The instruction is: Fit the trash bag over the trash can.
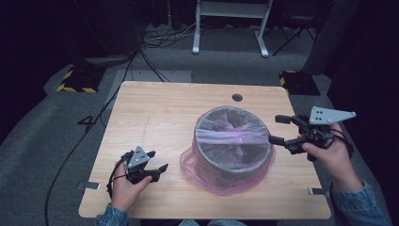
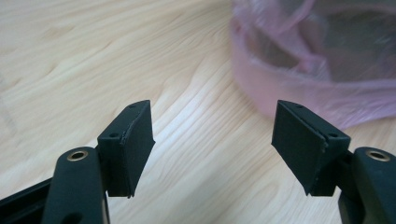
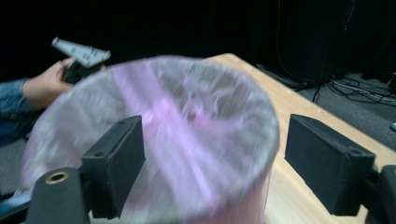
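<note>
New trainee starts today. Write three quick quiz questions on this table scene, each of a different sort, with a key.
1. True or false: the left claw grips the pink bag.
2. Multiple choice: the grey bin stands A) on the floor, B) on the wooden table, C) in the person's hand.
3. Fill in: the right claw hovers with its jaws apart beside the bin's ____.

Key:
1. False: it is open, resting on the table apart from the bag.
2. B.
3. Rim.
</note>
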`<state>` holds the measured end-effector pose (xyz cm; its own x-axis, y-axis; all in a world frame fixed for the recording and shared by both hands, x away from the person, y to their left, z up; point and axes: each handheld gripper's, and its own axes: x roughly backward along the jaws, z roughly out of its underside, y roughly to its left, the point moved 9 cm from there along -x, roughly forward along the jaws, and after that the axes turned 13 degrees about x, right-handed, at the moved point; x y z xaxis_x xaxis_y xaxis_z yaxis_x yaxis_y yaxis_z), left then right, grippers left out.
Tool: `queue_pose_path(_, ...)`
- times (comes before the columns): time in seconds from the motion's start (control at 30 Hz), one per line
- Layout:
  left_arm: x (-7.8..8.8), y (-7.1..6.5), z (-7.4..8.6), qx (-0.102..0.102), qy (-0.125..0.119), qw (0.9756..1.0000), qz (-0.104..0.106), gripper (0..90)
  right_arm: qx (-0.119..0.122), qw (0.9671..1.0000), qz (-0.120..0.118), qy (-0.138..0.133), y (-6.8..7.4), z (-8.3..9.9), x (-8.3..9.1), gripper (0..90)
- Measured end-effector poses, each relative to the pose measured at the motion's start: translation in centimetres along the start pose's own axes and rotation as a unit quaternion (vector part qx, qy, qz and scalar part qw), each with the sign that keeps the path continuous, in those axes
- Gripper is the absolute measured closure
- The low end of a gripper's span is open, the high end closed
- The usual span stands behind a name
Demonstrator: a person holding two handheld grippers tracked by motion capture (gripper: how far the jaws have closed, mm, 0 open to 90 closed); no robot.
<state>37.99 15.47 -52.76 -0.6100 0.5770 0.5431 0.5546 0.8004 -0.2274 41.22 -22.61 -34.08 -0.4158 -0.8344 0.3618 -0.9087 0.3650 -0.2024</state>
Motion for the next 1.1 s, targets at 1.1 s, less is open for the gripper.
queue_pose_path(1.1,-0.5,4.3,3.2,0.053,0.063,0.9913,-0.103,27.4,0.005,0.9982,-0.022,0.055,1.2,-5.6,-12.4,21.9)
